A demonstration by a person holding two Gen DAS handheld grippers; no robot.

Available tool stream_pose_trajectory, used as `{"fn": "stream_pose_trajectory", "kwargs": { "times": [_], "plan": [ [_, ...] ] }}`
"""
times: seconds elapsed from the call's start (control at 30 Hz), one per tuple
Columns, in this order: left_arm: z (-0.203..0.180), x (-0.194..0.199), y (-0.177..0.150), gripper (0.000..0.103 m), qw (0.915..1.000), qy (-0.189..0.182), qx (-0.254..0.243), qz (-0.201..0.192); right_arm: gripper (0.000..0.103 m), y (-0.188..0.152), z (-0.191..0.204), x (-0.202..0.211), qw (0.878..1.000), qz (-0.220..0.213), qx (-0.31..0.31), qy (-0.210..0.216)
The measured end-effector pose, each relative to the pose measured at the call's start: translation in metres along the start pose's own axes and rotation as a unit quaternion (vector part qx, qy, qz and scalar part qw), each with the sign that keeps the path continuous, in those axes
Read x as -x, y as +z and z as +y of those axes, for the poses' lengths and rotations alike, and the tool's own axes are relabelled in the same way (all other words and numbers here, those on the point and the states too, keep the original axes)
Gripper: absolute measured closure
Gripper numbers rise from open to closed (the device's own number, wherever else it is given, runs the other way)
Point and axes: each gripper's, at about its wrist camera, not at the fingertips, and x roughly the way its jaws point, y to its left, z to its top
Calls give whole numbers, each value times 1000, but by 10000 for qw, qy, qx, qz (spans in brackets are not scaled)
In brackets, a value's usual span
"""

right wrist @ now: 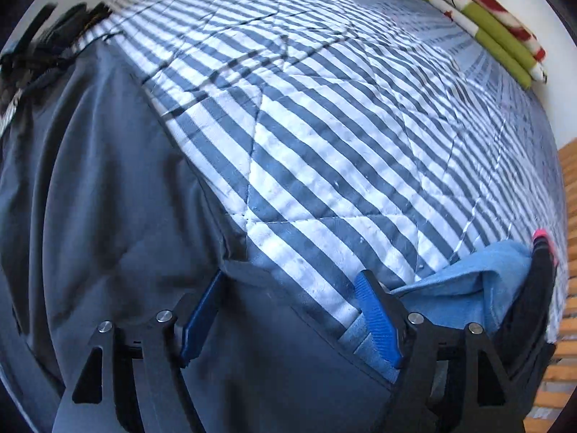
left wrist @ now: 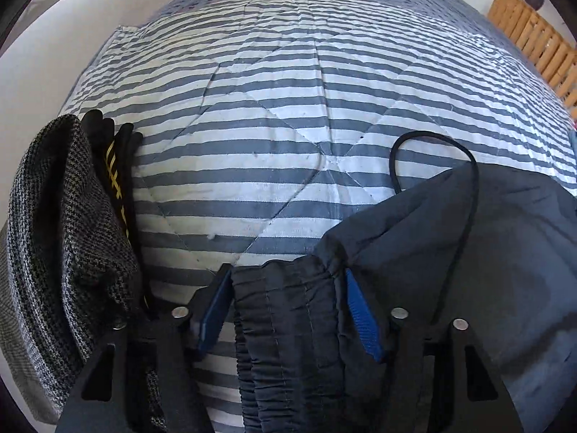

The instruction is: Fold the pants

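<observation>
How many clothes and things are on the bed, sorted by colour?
Dark navy pants: 1
Grey checked garment: 1
Black garment with yellow stripes: 1
Light blue cloth: 1
Green, red and white folded blanket: 1
Striped quilt: 1
Total: 6

Both grippers [left wrist: 288, 310] [right wrist: 288, 314] have black frames, silver screws and ribbed blue jaws.

Pants [left wrist: 450, 252] cut off at bottom and right edges; legs out of frame. Grey knit garment [left wrist: 54, 245] clipped at left rim. Folded blanket [right wrist: 497, 25] cropped at top. Light-blue cloth [right wrist: 458, 299] partly hidden behind right gripper [right wrist: 288, 310].
</observation>
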Motion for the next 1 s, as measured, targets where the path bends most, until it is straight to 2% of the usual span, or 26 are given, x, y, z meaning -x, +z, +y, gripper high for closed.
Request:
{"fn": "stream_pose_trajectory", "kwargs": {
  "times": [0.07,0.1,0.13,0.17,0.2,0.3,0.4,0.57,0.7,0.83,0.9,1.0],
  "plan": [
    [-4,3,-2,44,9999,98,-69,-38,41,-3,-1,1,9998,69,-128,121],
    [-8,4,-2,45,9997,182,-132,-64,56,-7,1,4,9997,90,-170,130],
    [-12,6,-4,46,9993,284,-208,-95,83,-10,3,9,9997,83,-197,132],
    [-16,8,-4,47,9989,354,-267,-117,95,-13,6,13,9996,113,-261,51],
    [-18,11,-4,48,9986,398,-318,-137,101,-16,11,19,9995,101,-280,-89],
    [-19,24,-4,48,9979,485,-305,-289,102,-25,25,45,9984,-142,-213,-503],
    [-17,49,-5,48,9969,517,-313,-509,102,-29,24,77,9941,-487,-486,-841],
    [-17,114,-6,49,9925,529,-351,-1040,102,-28,31,163,9757,-1311,-867,-1530],
    [-11,171,-24,49,9876,481,-286,-1464,102,-40,53,229,9659,-1841,-1044,-1488],
    [-18,213,-72,49,9822,433,-471,-1767,102,-97,96,274,9604,-2128,-1232,-1311],
    [-23,224,-105,49,9803,391,-580,-1849,102,-133,123,283,9607,-2147,-1285,-1206],
    [-28,224,-153,49,9799,341,-668,-1848,102,-184,161,275,9651,-1984,-1293,-1116]
  ]
}}
